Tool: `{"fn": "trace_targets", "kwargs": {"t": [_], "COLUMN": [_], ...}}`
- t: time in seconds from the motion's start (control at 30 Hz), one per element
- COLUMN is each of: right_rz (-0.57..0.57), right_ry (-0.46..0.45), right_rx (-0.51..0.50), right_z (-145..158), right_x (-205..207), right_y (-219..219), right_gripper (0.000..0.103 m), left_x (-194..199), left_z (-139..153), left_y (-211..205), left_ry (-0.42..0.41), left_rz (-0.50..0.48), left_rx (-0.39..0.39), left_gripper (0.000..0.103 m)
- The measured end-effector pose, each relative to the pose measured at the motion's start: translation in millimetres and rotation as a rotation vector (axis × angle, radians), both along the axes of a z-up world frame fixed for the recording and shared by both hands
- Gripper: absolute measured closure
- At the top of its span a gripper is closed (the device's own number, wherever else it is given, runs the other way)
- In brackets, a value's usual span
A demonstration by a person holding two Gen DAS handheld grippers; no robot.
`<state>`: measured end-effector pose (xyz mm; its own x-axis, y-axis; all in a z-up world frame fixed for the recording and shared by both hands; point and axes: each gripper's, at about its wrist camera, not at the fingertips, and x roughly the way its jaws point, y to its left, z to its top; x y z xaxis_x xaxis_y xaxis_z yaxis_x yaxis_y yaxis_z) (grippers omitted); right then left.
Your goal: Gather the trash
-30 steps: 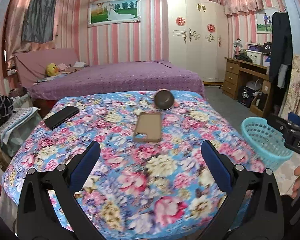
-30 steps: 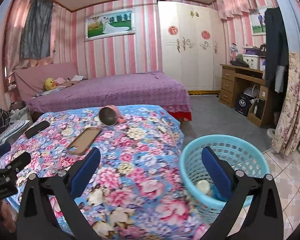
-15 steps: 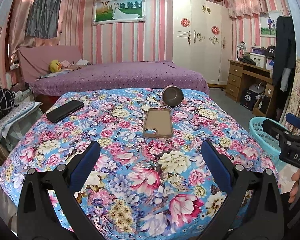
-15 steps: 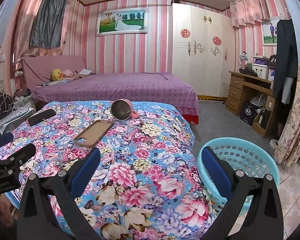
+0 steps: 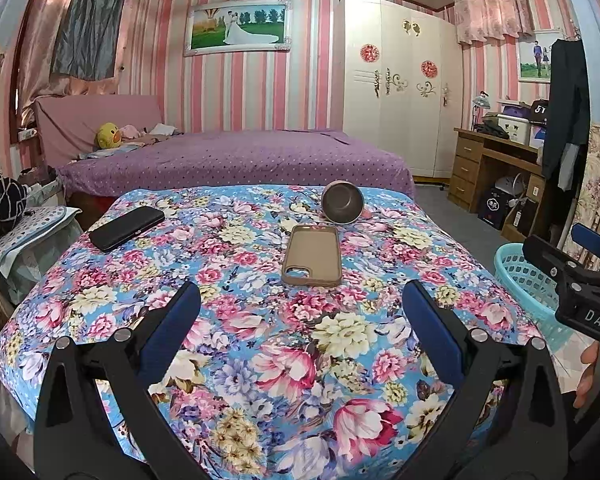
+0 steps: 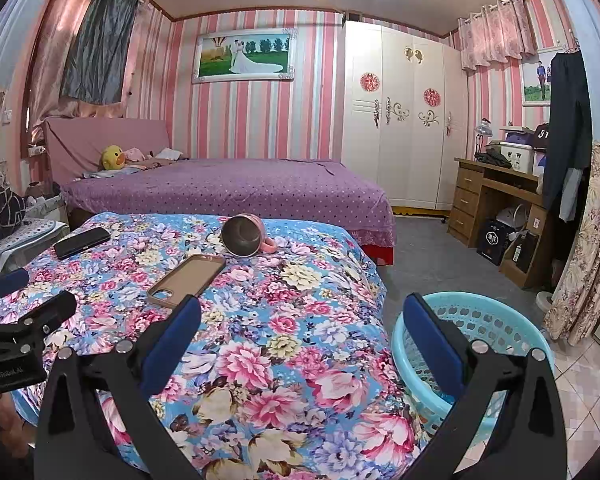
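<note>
Both tongs, the left tongs (image 5: 300, 312) and the right tongs (image 6: 300, 324), hung wide apart and empty above the floral-covered worktop (image 5: 260, 360). No trash showed there; the turquoise basket (image 6: 496, 320) stood just beside its right edge. With only a tipped mug (image 5: 342, 202), a phone case (image 5: 313, 255) and a black phone (image 5: 126, 228) left, a belonging risked being binned by mistake.

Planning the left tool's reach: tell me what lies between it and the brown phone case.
Only bare floral bedspread lies between the open left tool and the brown phone case; the left wrist view shows it.
</note>
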<state>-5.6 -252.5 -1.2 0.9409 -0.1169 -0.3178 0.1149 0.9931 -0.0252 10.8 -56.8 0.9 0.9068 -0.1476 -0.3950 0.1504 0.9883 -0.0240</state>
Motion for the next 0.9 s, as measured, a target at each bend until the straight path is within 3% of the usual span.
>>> {"fn": "trace_targets", "kwargs": {"t": [0.9], "right_rz": [-0.001], "right_ry": [0.001], "right_rx": [0.010], "right_z": [-0.5], "right_x": [-3.5], "right_y": [-4.4], "right_gripper": [0.004], "left_x": [-1.4], "left_z": [-0.5], "left_y": [-1.1], "left_ry": [-0.014], "left_rz": [0.010], "left_rx": [0.008], "left_gripper": [0.005]}}
